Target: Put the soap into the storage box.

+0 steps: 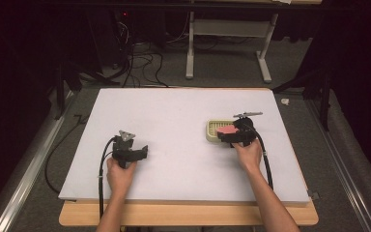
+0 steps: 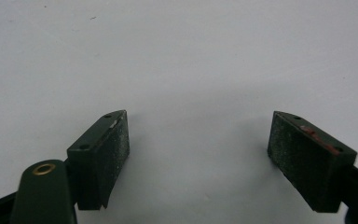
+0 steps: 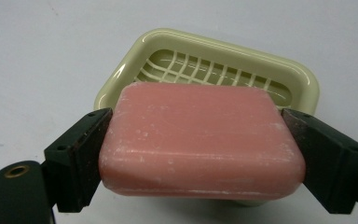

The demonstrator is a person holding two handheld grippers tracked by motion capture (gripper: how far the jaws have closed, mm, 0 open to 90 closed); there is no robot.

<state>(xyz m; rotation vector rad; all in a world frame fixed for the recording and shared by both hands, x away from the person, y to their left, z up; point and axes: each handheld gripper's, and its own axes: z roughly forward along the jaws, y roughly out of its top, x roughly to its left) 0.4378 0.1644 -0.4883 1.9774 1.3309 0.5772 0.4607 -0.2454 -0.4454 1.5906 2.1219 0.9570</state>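
Your right gripper (image 3: 200,154) clamps the pink soap (image 3: 200,140) by its short ends, just above the soap dish (image 3: 303,81) directly ahead; your left gripper (image 2: 198,154) gapes empty over bare worktop (image 2: 177,56).

Pink soap bar (image 3: 200,140): rectangular with rounded corners, surface scuffed with whitish marks, lying flat, clamped at its two short ends between the right gripper's (image 3: 200,149) jaws. It sits over the near part of the soap dish (image 3: 242,63).

Soap dish: pale cream-yellow, rounded-rectangular, with a lattice grid floor, upright on the table's right half, nearer the right edge than the left.
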